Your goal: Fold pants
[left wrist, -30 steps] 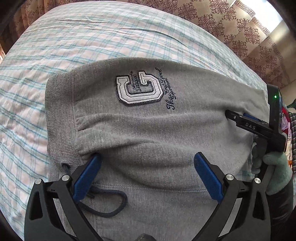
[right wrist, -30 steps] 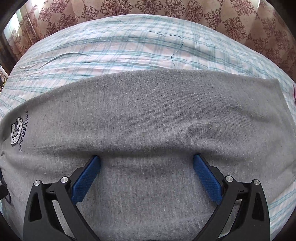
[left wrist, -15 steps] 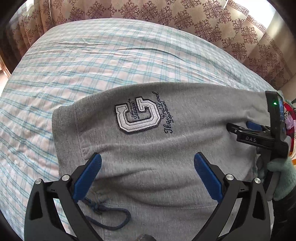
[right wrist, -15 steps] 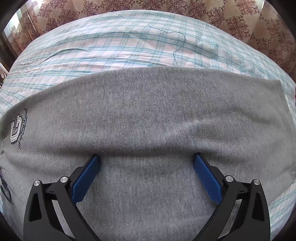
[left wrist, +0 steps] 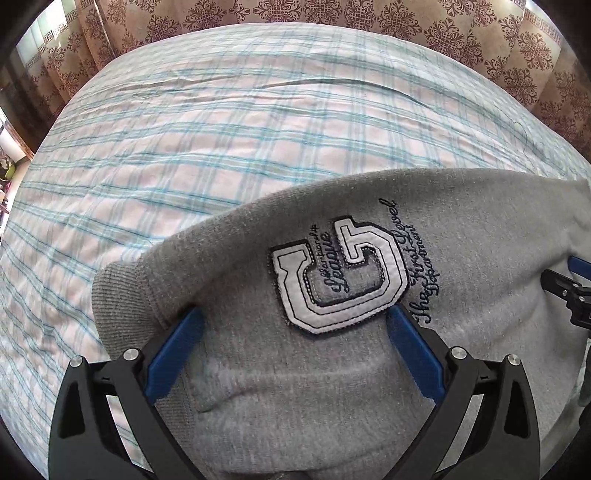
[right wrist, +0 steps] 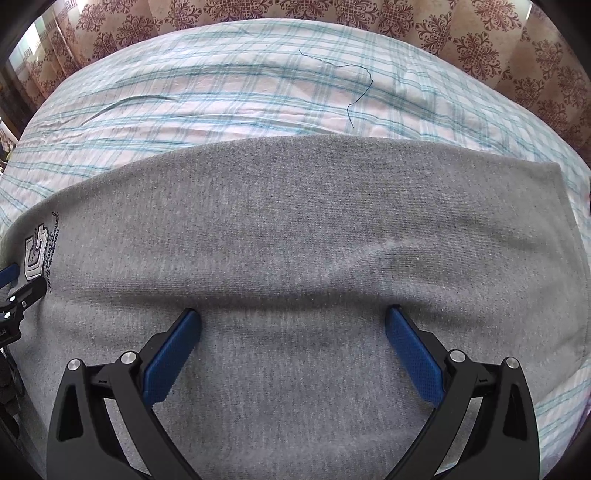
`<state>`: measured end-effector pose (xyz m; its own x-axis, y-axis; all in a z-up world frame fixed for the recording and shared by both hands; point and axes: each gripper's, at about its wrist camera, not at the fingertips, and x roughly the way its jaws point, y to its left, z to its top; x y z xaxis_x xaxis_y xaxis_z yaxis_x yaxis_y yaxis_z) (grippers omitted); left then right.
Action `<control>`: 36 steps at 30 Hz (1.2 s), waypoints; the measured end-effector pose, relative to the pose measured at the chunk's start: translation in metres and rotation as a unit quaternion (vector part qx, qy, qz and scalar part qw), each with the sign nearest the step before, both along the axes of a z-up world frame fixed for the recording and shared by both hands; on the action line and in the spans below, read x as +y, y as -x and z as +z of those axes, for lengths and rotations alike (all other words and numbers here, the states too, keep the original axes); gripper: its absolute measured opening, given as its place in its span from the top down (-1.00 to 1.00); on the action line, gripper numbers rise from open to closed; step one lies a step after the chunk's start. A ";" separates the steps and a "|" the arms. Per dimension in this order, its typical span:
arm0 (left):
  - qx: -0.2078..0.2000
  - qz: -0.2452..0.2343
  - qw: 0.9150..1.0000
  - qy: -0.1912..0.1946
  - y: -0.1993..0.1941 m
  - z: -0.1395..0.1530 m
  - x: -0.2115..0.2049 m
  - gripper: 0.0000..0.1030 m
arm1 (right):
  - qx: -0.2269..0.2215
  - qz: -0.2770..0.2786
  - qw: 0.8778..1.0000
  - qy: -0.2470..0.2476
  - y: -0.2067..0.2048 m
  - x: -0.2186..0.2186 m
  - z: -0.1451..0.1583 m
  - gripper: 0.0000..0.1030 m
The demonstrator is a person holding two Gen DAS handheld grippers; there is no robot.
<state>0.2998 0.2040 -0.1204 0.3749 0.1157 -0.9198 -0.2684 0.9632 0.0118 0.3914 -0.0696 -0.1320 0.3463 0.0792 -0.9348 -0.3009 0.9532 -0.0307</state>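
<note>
Grey sweatpants (left wrist: pixel 461 240) with a white "G" patch (left wrist: pixel 340 273) lie folded lengthwise on the plaid bed; they also fill the right wrist view (right wrist: pixel 314 221). My left gripper (left wrist: pixel 293 321) is open, its blue fingers over the waistband end just below the patch. My right gripper (right wrist: pixel 293 321) is open over the middle of the leg, fingers resting on or just above the fabric. The right gripper shows at the right edge of the left wrist view (left wrist: pixel 569 295). The left gripper shows at the left edge of the right wrist view (right wrist: pixel 14 295).
The bed has a blue and pink plaid sheet (left wrist: pixel 221 129) with shallow wrinkles. A loose dark thread (right wrist: pixel 354 85) lies on the sheet beyond the pants. Patterned brown curtains (right wrist: pixel 332 11) hang behind the bed.
My left gripper has moved forward and to the right along the waistband end; the patch is now close between its fingers and the drawstring has left the view. My right gripper has barely moved.
</note>
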 end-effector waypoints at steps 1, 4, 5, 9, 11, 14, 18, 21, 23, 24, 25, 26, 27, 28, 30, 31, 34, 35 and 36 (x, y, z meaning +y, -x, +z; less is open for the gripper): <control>0.001 0.003 1.000 0.002 -0.003 0.000 0.002 -0.96 | -0.006 0.000 1.000 0.002 0.000 -0.001 0.002 -0.91; 0.001 0.002 1.000 -0.007 -0.013 -0.001 0.003 -0.96 | -0.024 -0.003 1.000 0.007 -0.003 -0.005 0.012 -0.91; 0.001 0.002 1.000 -0.006 -0.014 -0.001 0.004 -0.96 | -0.028 -0.006 1.000 0.007 -0.006 -0.009 0.015 -0.91; -0.007 0.008 1.000 0.003 -0.026 0.004 0.012 -0.96 | -0.035 -0.027 0.999 0.010 -0.020 -0.032 0.019 -0.91; -0.009 0.013 1.000 0.006 -0.034 0.005 0.019 -0.96 | -0.030 -0.041 0.999 0.003 -0.030 -0.049 0.017 -0.91; -0.005 0.015 1.000 0.005 -0.048 0.008 0.027 -0.96 | -0.018 -0.063 0.998 -0.018 -0.044 -0.072 0.012 -0.91; -0.014 -0.006 1.000 -0.010 -0.052 0.023 0.023 -0.96 | -0.026 -0.084 0.996 -0.022 -0.059 -0.099 0.023 -0.91; -0.021 -0.010 1.000 -0.009 -0.055 0.032 0.022 -0.96 | -0.032 -0.111 0.993 -0.024 -0.076 -0.123 0.035 -0.91; -0.024 -0.009 1.000 -0.005 -0.060 0.035 0.025 -0.96 | -0.037 -0.130 0.991 -0.020 -0.090 -0.139 0.041 -0.91; -0.024 -0.008 1.000 -0.003 -0.061 0.035 0.025 -0.96 | -0.039 -0.141 0.989 -0.016 -0.097 -0.147 0.044 -0.91; -0.023 -0.007 1.000 0.000 -0.062 0.036 0.025 -0.96 | -0.039 -0.153 0.987 -0.017 -0.106 -0.158 0.046 -0.91; -0.023 -0.007 1.000 0.002 -0.061 0.037 0.023 -0.96 | -0.037 -0.167 0.985 -0.019 -0.113 -0.167 0.047 -0.91; -0.023 -0.007 1.000 0.004 -0.061 0.038 0.024 -0.96 | -0.036 -0.181 0.983 -0.022 -0.120 -0.177 0.048 -0.91; -0.023 -0.008 1.000 0.005 -0.060 0.037 0.023 -0.96 | -0.033 -0.196 0.980 -0.028 -0.128 -0.187 0.048 -0.91; -0.025 -0.011 1.000 0.006 -0.054 0.035 0.021 -0.96 | -0.028 -0.222 0.973 -0.047 -0.143 -0.204 0.047 -0.91; -0.025 -0.012 1.000 0.007 -0.051 0.036 0.019 -0.96 | -0.024 -0.238 0.969 -0.057 -0.150 -0.212 0.046 -0.91; -0.027 -0.015 0.999 0.017 -0.045 0.040 0.015 -0.96 | -0.015 -0.275 0.958 -0.078 -0.168 -0.230 0.042 -0.91; -0.028 -0.015 0.999 0.019 -0.043 0.041 0.014 -0.96 | -0.012 -0.282 0.956 -0.085 -0.173 -0.233 0.041 -0.90; -0.028 -0.016 0.999 0.021 -0.042 0.042 0.014 -0.96 | -0.009 -0.289 0.953 -0.092 -0.179 -0.236 0.039 -0.89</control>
<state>0.3419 0.2178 -0.0784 0.4289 0.0641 -0.9011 -0.2370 0.9705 -0.0438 0.5705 -0.3054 -0.0926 0.3980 0.0325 -0.9168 0.2743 0.9494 0.1528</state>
